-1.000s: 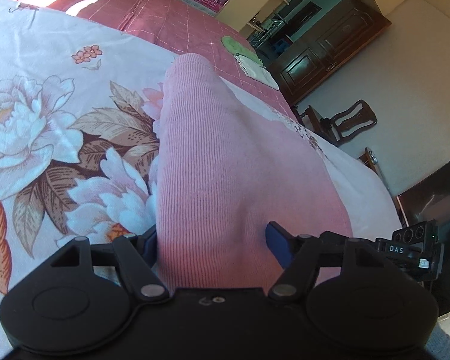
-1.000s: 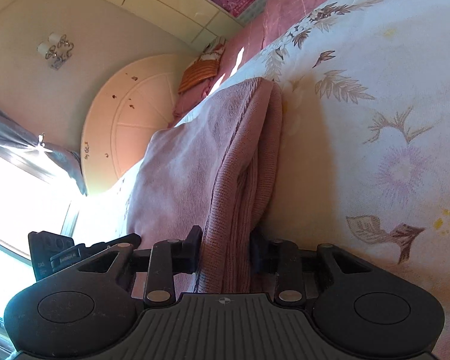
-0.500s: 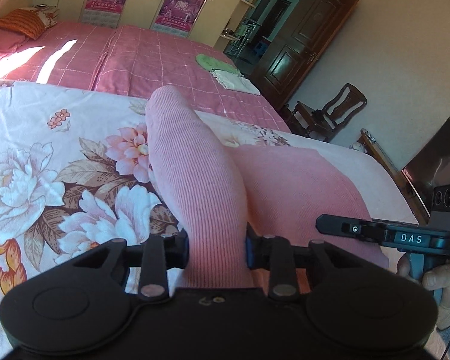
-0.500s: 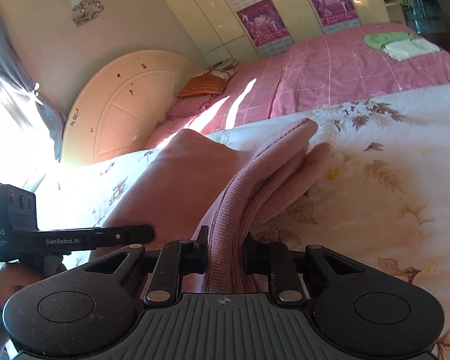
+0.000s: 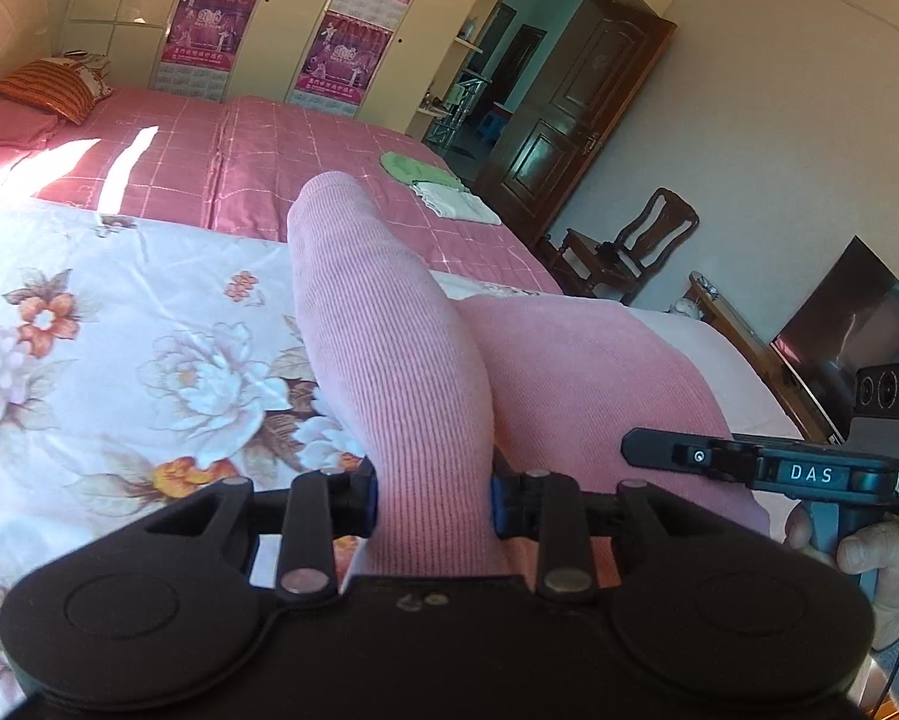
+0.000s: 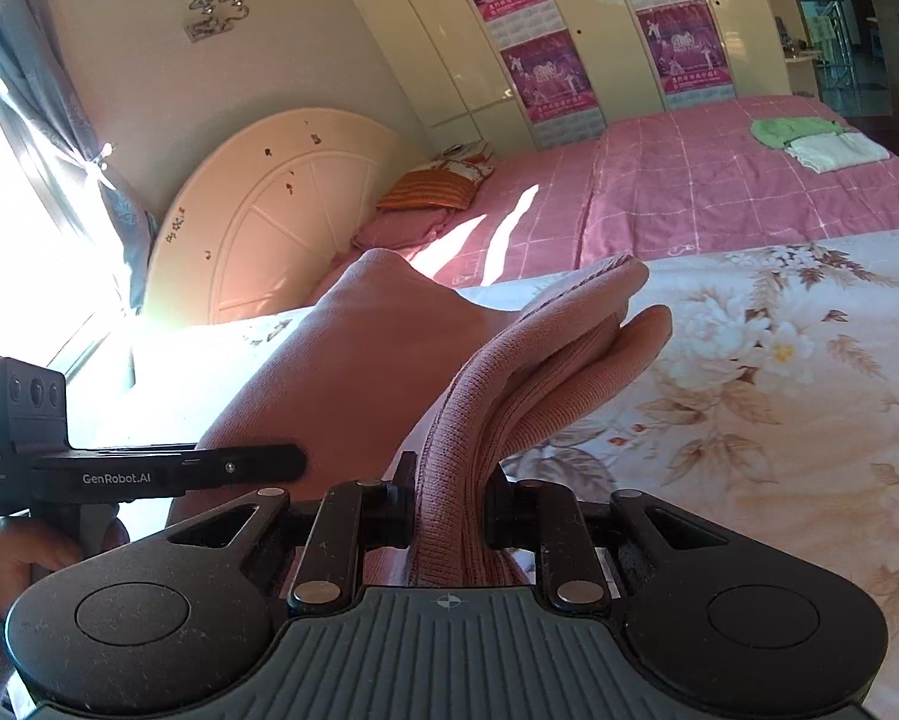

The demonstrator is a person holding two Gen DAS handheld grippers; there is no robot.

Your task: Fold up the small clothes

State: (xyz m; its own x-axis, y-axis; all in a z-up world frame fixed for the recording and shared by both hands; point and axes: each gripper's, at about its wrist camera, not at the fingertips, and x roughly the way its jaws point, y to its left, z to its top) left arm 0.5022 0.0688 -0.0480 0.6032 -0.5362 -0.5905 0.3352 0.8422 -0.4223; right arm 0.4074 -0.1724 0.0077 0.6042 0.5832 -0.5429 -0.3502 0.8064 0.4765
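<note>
A pink ribbed knit garment (image 5: 389, 360) is lifted off the flowered sheet (image 5: 119, 360). My left gripper (image 5: 432, 498) is shut on a bunched edge of it, which rises ahead between the blue pads. In the right wrist view the same pink garment (image 6: 359, 372) hangs between the two tools, and my right gripper (image 6: 449, 510) is shut on several gathered layers of its other edge. The right tool (image 5: 809, 468) shows at the right of the left wrist view, held by a hand. The left tool (image 6: 119, 468) shows at the left of the right wrist view.
Beyond the flowered sheet lies a pink checked bedspread (image 5: 269, 156) with folded green and white clothes (image 5: 443, 192) and an orange pillow (image 5: 53, 87). A wooden chair (image 5: 629, 252), a television (image 5: 851, 324) and a dark door (image 5: 569, 120) stand right. A round headboard (image 6: 269, 210) and bright window are left.
Both grippers closed on the garment's edges and rose, lifting it off the sheet. Both wrists rolled to level, and the two tools now sit side by side.
</note>
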